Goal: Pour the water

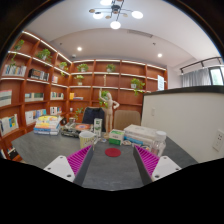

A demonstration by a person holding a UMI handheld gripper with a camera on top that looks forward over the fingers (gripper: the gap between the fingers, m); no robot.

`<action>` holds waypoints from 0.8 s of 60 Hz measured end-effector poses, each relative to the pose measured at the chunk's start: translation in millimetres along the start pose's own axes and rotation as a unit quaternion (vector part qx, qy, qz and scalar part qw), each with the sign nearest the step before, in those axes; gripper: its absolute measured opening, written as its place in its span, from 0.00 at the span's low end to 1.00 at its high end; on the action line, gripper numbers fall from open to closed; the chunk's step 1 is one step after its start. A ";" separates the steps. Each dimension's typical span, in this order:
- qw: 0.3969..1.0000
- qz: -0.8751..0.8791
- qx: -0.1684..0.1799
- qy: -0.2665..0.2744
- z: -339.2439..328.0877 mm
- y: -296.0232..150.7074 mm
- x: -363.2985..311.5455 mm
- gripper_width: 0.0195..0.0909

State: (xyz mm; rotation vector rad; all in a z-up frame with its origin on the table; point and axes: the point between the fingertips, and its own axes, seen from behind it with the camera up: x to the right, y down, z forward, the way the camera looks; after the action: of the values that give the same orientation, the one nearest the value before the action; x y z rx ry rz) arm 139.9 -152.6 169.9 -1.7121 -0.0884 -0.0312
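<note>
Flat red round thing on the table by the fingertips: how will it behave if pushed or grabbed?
The red disc looks low and flat, so probably light, sliding on the smooth grey table rather than tipping or rolling. Being so thin, it may be awkward for the open gripper to pinch from the side. Material: cannot tell.

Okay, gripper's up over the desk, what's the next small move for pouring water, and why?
Probably ease the gripper forward and down toward the desk. Its fingers are open and hold nothing. A small red thing lies just ahead between them, and boxes stand beyond; no cup or bottle can be made out from here.
</note>
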 end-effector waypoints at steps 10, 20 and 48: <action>0.998 0.032 -0.053 0.030 -7.8 53.4 76.7 0.92; 0.994 0.032 -0.085 0.059 16.7 85.2 156.7 0.92; 0.996 -0.025 -0.083 0.007 102.3 83.0 169.6 0.41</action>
State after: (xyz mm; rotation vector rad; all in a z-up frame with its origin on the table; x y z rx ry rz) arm 312.2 -56.1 85.6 -1.8759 -0.1205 -0.0890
